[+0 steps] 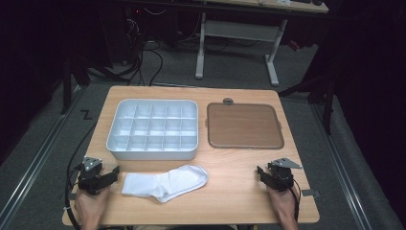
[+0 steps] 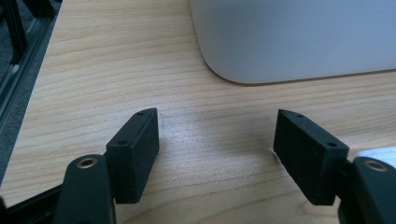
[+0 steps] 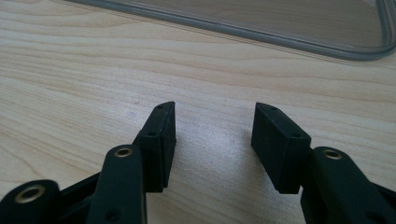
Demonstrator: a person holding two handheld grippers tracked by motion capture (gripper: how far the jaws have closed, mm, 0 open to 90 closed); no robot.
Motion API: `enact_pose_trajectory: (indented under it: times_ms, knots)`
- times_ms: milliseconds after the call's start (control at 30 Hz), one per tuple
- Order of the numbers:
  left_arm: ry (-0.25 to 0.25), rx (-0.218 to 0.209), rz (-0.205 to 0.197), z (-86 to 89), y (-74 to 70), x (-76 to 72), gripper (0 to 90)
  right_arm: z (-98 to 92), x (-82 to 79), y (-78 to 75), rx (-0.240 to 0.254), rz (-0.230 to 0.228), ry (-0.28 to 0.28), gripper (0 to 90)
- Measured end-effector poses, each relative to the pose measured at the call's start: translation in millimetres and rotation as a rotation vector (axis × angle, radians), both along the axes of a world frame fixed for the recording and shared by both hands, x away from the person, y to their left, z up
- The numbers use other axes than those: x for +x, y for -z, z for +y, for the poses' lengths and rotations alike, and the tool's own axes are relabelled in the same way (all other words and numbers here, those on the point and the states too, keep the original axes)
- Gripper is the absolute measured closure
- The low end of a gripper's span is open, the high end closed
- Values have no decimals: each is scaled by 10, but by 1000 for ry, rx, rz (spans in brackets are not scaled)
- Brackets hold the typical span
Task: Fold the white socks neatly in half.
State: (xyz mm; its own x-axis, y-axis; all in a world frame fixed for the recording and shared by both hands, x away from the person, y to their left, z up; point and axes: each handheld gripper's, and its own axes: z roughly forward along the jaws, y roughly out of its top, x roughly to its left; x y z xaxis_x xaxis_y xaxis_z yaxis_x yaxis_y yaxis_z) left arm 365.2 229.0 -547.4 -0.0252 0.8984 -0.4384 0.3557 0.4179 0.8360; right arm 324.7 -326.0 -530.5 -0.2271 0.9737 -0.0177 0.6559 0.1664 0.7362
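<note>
Sock (image 1: 165,182), white, lies flat near the tabletop (image 1: 230,191) front edge, just beside the left tongs (image 1: 113,175), well apart from the right tongs (image 1: 260,173). Behind it sit a white divided tray (image 1: 152,148) and a brown lid (image 1: 243,125), with bare wood between. Both tongs stand released, gripping nothing; the sock's far end is cut off in the left gripper view.

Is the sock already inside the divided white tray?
No, the sock lies flat on the table just in front of the tray.

matt wood-grain table (image 1: 230,191), soft white cloth sock (image 1: 165,182), smooth plastic tray (image 1: 152,152).
</note>
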Motion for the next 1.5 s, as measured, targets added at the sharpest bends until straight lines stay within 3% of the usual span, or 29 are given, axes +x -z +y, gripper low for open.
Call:
enact_pose_trajectory:
  times_ms: [67,100,333,433,467,833,967,1200,1300,1500]
  knots:
    - [4,-10,-3,8,-6,-7,343,3,-3,0,0,0,3,514]
    - [7,-38,-7,30,-19,-11,372,16,-5,-5,-6,0,6,532]
    - [11,-68,-13,49,-48,-46,369,47,-31,-20,-3,9,-7,579]
    - [21,-88,-18,29,-78,-75,366,91,-67,-48,-1,-14,-21,618]
    - [30,-106,-22,8,-116,-92,367,107,-72,-53,3,-14,-27,627]
    - [82,-135,-30,-119,-243,-231,380,332,-109,-122,35,-23,-113,658]
    - [101,-170,-7,-158,-269,-290,380,468,-111,-159,44,-23,-164,658]
    - [121,-179,29,-235,-281,-348,380,636,-133,-198,47,-27,-219,658]
    - [100,-161,65,-283,-274,-379,380,772,-161,-218,46,-31,-265,658]
    - [107,-134,79,-376,-294,-457,380,953,-173,-248,50,-29,-321,657]
